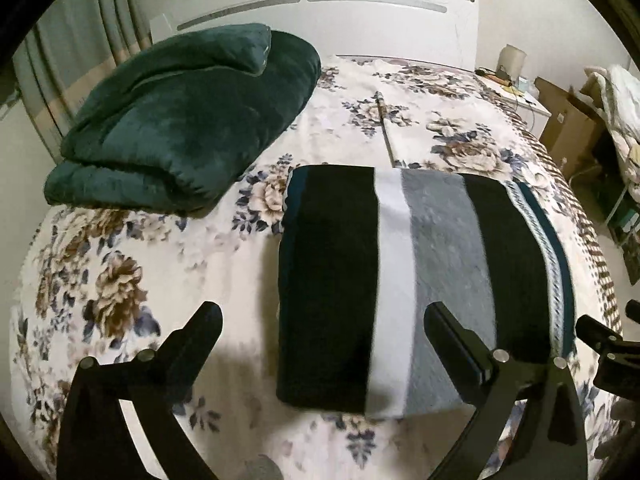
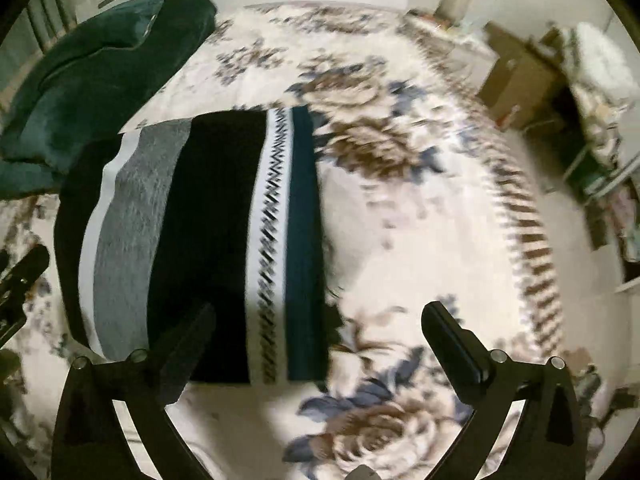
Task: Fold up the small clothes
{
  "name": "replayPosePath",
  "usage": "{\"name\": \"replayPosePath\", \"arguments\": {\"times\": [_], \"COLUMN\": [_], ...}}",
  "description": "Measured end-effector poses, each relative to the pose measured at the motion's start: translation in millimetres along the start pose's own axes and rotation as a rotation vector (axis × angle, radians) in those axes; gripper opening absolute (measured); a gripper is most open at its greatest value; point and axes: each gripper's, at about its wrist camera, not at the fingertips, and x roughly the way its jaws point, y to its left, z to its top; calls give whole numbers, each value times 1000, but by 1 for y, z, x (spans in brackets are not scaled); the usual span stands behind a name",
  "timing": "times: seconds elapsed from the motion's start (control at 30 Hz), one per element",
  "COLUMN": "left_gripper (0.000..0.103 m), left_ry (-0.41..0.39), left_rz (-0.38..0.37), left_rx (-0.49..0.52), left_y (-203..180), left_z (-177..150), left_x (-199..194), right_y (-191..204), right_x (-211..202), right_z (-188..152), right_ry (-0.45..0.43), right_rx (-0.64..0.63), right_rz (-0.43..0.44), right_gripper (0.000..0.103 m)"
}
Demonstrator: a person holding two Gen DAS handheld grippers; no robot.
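A folded striped garment [image 1: 420, 272] with black, white, grey and teal bands lies flat on the floral bedspread [image 1: 120, 264]. It also shows in the right wrist view [image 2: 208, 236], left of centre. My left gripper [image 1: 324, 316] is open and empty, hovering above the garment's near edge, its right finger over the grey band. My right gripper [image 2: 320, 316] is open and empty, above the garment's near right corner; its left finger is over the black band. The right gripper's tip also shows at the right edge of the left wrist view [image 1: 604, 336].
A folded dark green blanket [image 1: 188, 120] lies at the bed's far left, with a white headboard [image 1: 340, 16] behind. Right of the bed stand cardboard boxes [image 1: 568, 120], a white bedside surface [image 1: 516, 88] and a heap of bedding [image 1: 620, 112].
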Motion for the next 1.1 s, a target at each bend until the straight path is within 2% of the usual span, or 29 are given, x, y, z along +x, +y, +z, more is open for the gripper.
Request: {"name": "replayPosePath", "arguments": {"times": [0.13, 0.3, 0.63, 0.87, 1.1], "left_gripper": [103, 103, 103, 103, 103], "left_ry": [-2, -33, -108, -160, -203], "left_rz": [-16, -35, -61, -57, -60], "left_rx": [-9, -14, 22, 14, 10], "left_y": [-6, -10, -21, -22, -20], "left_z": [-7, -11, -28, -39, -51], "left_x": [-31, -91, -238, -334, -408], "right_y": [-2, -2, -24, -38, -50], "right_x": [-51, -119, -280, -393, -489], "right_z": [-20, -41, -91, -128, -161], "right_ry": [-57, -116, -228, -304, -378], "right_rx": [4, 1, 33, 31, 29], "right_rz": [-46, -71, -96, -81, -55], "right_gripper": [103, 103, 103, 103, 103]}}
